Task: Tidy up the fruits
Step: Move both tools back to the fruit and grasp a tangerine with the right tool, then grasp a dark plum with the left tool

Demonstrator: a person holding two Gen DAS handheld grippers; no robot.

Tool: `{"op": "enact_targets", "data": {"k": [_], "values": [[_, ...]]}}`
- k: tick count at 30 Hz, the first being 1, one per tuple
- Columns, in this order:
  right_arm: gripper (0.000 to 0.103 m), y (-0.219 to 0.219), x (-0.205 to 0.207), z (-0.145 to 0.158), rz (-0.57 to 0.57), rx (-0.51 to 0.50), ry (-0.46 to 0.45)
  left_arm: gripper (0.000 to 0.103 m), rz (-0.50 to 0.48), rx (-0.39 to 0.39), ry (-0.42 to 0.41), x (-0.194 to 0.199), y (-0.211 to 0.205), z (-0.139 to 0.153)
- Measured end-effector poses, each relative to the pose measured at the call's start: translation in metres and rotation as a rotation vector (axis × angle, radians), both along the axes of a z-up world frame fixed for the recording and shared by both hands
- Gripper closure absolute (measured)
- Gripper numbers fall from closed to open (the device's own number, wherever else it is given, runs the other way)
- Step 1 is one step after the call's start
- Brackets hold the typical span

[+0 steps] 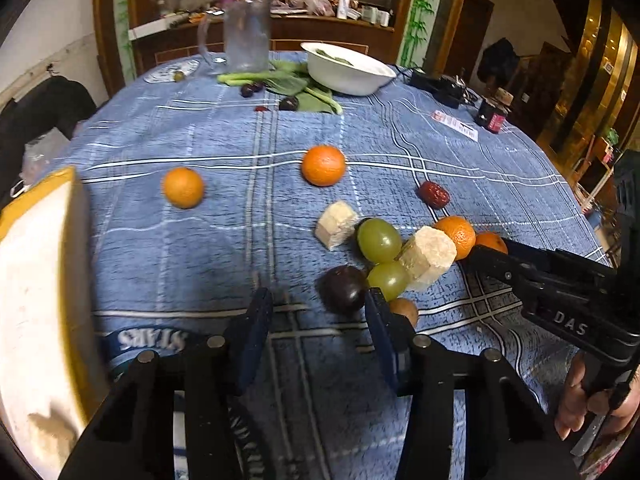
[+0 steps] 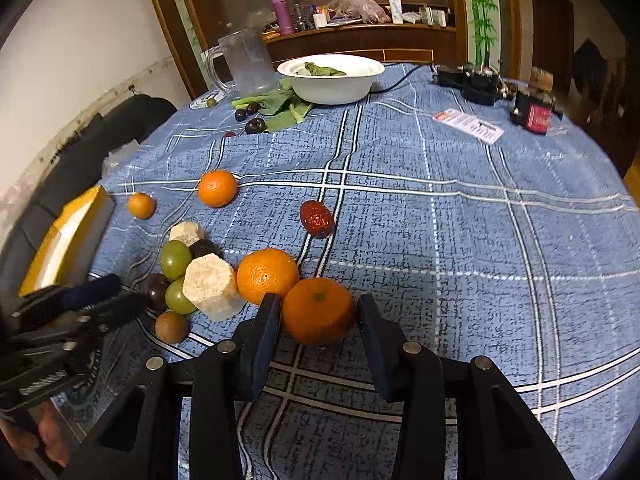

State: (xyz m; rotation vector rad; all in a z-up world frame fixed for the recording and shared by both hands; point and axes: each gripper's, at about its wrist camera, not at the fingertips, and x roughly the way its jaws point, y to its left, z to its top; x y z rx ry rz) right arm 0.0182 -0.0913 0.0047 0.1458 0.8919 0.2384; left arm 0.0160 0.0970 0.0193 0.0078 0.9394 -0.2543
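Observation:
Fruit lies scattered on a blue plaid tablecloth (image 2: 440, 220). My right gripper (image 2: 316, 320) is open, its jaws on either side of an orange mandarin (image 2: 318, 310), not closed on it. A second mandarin (image 2: 267, 275), pale cut chunks (image 2: 210, 286), green grapes (image 2: 175, 258), a dark plum (image 1: 344, 289) and a red date (image 2: 317, 218) lie close by. My left gripper (image 1: 318, 304) is open and empty, just left of the plum. Two more mandarins (image 1: 323, 165) (image 1: 183, 187) lie farther off.
A yellow-rimmed white box (image 1: 36, 300) stands at the left. A white bowl (image 1: 346, 66) with greens, a glass mug (image 1: 244, 36), leafy vegetables (image 1: 288, 80) and small dark fruits sit at the far side. A dark jar (image 1: 494, 114) and cables are at the far right.

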Motion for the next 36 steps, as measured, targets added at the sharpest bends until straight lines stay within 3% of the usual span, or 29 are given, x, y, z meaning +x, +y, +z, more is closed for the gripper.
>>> {"op": "enact_targets", "data": {"k": [5,10,15,18,23,25,29,36], "values": [[0.06,-0.004,0.001,-0.002,0.005,0.043,0.01,0.058,-0.018,-0.018,-0.007,0.01,-0.003,-0.005],[0.06,-0.005,0.001,-0.002,0.009,0.051,0.01,0.072,-0.057,-0.091,0.01,0.011,0.002,-0.006],[0.06,-0.004,0.0,-0.003,0.012,0.05,0.008,0.072,-0.059,-0.055,-0.018,0.01,-0.003,-0.005],[0.06,-0.003,0.0,-0.003,0.014,0.055,0.005,0.067,-0.053,-0.048,-0.025,0.013,-0.004,-0.006],[0.06,-0.003,0.0,-0.003,0.014,0.056,0.004,0.065,-0.046,-0.158,0.013,0.02,0.012,-0.011],[0.064,-0.003,0.0,-0.003,0.018,0.067,0.005,0.078,-0.058,-0.188,0.022,0.018,0.013,-0.009],[0.065,-0.004,0.0,-0.003,0.014,0.067,0.004,0.078,-0.066,-0.055,-0.026,0.002,0.0,-0.004],[0.065,-0.005,0.0,-0.003,0.013,0.067,0.006,0.072,-0.075,-0.008,-0.007,0.004,-0.007,-0.01]]}}
